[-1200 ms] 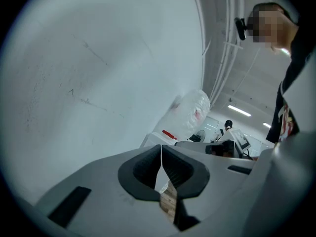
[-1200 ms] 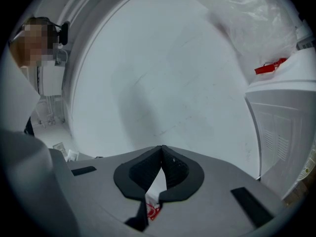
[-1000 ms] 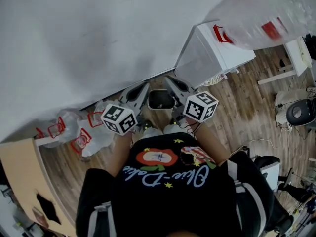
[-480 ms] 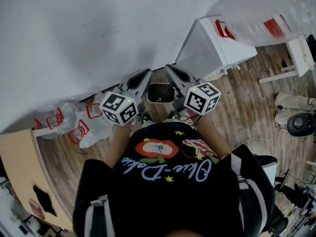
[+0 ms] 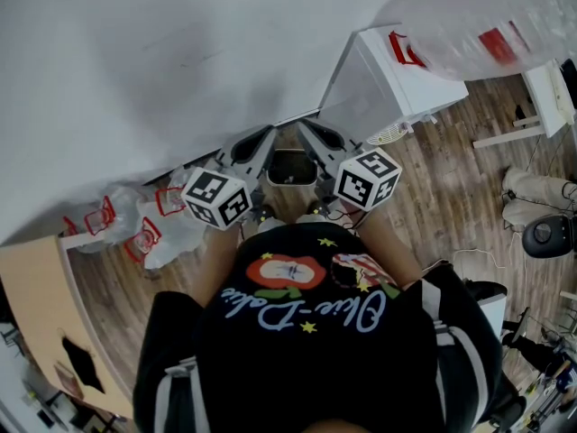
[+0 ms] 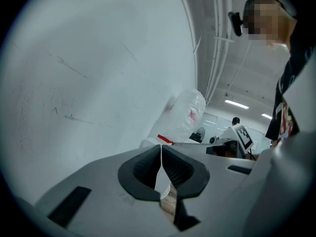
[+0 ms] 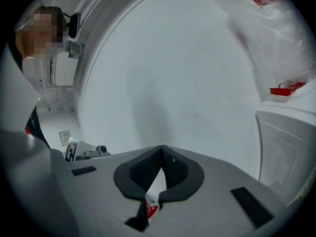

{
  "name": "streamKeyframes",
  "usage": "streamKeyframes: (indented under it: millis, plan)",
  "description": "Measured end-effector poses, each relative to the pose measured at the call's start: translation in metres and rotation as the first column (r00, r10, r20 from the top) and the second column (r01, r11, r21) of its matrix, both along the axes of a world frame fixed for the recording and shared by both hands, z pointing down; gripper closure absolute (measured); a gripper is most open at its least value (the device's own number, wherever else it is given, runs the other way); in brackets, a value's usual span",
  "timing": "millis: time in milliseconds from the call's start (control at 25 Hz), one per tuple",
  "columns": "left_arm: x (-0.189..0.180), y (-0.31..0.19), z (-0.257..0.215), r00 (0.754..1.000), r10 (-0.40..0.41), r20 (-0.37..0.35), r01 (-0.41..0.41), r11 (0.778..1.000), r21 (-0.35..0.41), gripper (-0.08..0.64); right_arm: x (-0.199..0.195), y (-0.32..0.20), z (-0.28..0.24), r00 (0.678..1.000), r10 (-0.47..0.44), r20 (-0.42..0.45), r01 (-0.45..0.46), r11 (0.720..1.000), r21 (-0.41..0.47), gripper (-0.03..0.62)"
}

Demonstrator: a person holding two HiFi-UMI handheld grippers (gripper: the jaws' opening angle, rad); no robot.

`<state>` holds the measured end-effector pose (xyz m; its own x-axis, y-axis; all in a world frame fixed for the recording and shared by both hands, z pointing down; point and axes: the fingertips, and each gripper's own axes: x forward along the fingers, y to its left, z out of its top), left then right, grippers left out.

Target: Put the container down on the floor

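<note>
- Between the two grippers, in front of the torso and close to the white wall (image 5: 135, 61): the container (image 5: 290, 168), dark inside with a pale rim, seen from above in the head view.
- Left gripper (image 6: 161, 152): jaws clenched, with a thin pale edge (image 6: 163, 185) pinched between them, most likely the container's rim.
- Right gripper (image 7: 161, 154): jaws likewise clamped tight, on a thin white strip with a red mark (image 7: 152, 197), apparently the rim's opposite side.
- Step in hand, by judgement: carrying and lowering, with a two-sided grip. Probably not yet resting on the wooden floor (image 5: 451, 179), though height above it hard to tell from overhead.
- Next move calls for bringing both grippers down level and together, without tilting, onto the bare strip of floor between the wall and the white cabinet (image 5: 388, 97).
- Then easing both grips off only once the base sits flat.
</note>
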<state>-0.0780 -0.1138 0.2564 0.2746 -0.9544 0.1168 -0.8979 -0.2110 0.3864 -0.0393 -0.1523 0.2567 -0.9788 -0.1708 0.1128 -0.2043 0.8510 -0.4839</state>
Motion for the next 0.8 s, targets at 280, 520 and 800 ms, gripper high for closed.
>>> streamKeyframes:
  millis: [280,520,800]
  plan:
    - [0.0015,0.0027,0.0001,1.000,-0.011,0.000,0.011,1.000,-0.005,0.552,0.0031,0.0006,-0.0013,1.000,-0.001,0.005,0.001,1.000,-0.009,0.594]
    - [0.0006,0.0013,-0.0009,1.000,-0.020,-0.004,0.020,1.000,-0.002,0.552,0.0040,-0.0024,-0.0023,1.000,0.002,0.013,-0.002,1.000,-0.011,0.594]
    - [-0.0011,-0.0019,-0.0031,1.000,-0.021,-0.002,0.021,1.000,0.002,0.552,0.0033,-0.0063,-0.0044,1.000,0.006,0.013,-0.006,1.000,-0.007,0.594]
